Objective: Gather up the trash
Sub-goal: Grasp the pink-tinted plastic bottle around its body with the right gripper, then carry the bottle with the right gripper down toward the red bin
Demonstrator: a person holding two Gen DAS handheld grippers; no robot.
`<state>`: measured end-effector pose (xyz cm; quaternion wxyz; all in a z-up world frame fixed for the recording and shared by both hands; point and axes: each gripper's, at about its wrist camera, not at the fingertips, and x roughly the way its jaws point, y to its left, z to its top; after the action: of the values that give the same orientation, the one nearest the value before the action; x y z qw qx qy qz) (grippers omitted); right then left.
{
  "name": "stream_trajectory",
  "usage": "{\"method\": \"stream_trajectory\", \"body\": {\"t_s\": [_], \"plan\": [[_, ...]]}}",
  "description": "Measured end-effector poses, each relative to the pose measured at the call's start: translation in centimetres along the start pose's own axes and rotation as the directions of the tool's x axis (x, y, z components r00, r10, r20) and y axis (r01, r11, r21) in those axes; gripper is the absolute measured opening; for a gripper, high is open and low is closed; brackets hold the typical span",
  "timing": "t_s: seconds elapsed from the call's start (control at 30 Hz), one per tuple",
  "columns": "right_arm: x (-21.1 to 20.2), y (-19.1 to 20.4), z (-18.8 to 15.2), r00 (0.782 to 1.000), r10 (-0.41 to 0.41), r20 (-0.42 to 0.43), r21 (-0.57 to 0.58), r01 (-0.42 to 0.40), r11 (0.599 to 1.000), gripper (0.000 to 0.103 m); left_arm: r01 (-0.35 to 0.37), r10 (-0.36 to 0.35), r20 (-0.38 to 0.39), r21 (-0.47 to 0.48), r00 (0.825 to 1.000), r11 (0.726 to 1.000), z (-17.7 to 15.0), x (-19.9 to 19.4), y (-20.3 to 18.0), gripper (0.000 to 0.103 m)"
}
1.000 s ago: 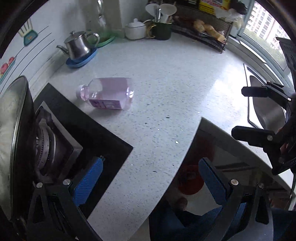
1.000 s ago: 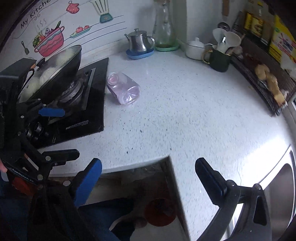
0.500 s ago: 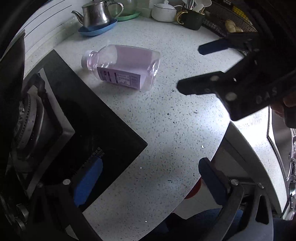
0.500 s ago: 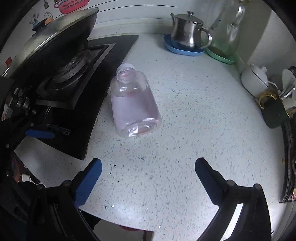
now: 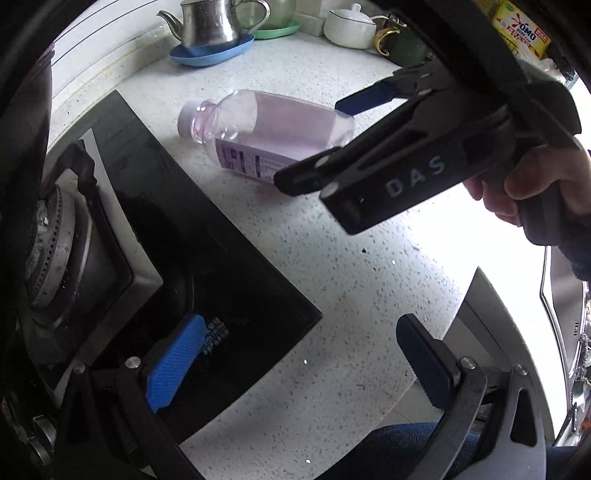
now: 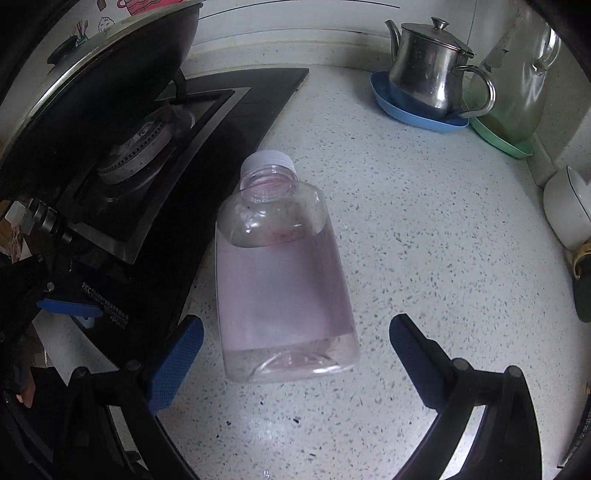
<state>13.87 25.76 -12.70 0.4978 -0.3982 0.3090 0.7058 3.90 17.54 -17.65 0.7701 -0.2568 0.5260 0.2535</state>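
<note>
A clear plastic bottle (image 6: pixel 280 280) with a pink label and a white cap lies on its side on the speckled white counter (image 6: pixel 424 240), next to the stove. Its cap points away from my right gripper. My right gripper (image 6: pixel 295 343) is open, with the bottle's base between its blue pads and a gap on each side. In the left wrist view the bottle (image 5: pixel 266 129) lies ahead, and the right gripper (image 5: pixel 308 144) straddles its base, held by a person's hand (image 5: pixel 535 184). My left gripper (image 5: pixel 299 354) is open and holds nothing, low over the stove's corner.
A black gas stove (image 5: pixel 207 266) with a lidded wok (image 6: pixel 110 74) takes up the left. At the back stand a steel teapot (image 6: pixel 432 70) on a blue saucer, a glass jar (image 6: pixel 517 92) and a white pot (image 5: pixel 351 27). The sink (image 5: pixel 565 325) lies at the right.
My right gripper has moved forward and down until its open fingers flank the bottle's base. My left gripper has drifted a little closer to the stove and the bottle.
</note>
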Motion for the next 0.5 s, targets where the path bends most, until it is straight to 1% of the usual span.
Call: {"method": "stream_trajectory", "body": {"t_s": [0.1, 0.13, 0.17, 0.23, 0.37, 0.5], "plan": [[1.1, 0.1, 0.5, 1.0, 0.013, -0.003, -0.001, -0.013, 1.0, 0.1, 0.007, -0.007, 0.0, 0.003, 1.0, 1.0, 0.3, 0.2, -0.1, 0.103], [1.4, 0.1, 0.7, 1.0, 0.015, 0.004, 0.003, -0.015, 1.0, 0.093, 0.006, -0.006, -0.001, 0.007, 1.0, 1.0, 0.3, 0.2, -0.1, 0.103], [1.8, 0.2, 1.0, 1.0, 0.017, 0.009, 0.007, -0.017, 1.0, 0.08, 0.003, -0.003, -0.003, 0.014, 1.0, 1.0, 0.3, 0.2, -0.2, 0.103], [2.0, 0.2, 0.9, 1.0, 0.021, 0.023, 0.025, -0.022, 0.999, 0.07, 0.0, 0.0, -0.004, 0.026, 1.0, 1.0, 0.9, 0.6, -0.1, 0.103], [1.8, 0.1, 0.0, 0.998, -0.006, 0.07, 0.04, 0.003, 0.999, 0.068, -0.006, 0.006, -0.007, 0.049, 1.0, 0.999, 0.9, 0.8, -0.8, 0.103], [-0.1, 0.4, -1.8, 0.994, -0.035, 0.105, 0.088, 0.025, 0.996, 0.067, 0.002, -0.002, 0.003, 0.07, 1.0, 0.998, 0.5, 0.4, -1.3, 0.103]]}}
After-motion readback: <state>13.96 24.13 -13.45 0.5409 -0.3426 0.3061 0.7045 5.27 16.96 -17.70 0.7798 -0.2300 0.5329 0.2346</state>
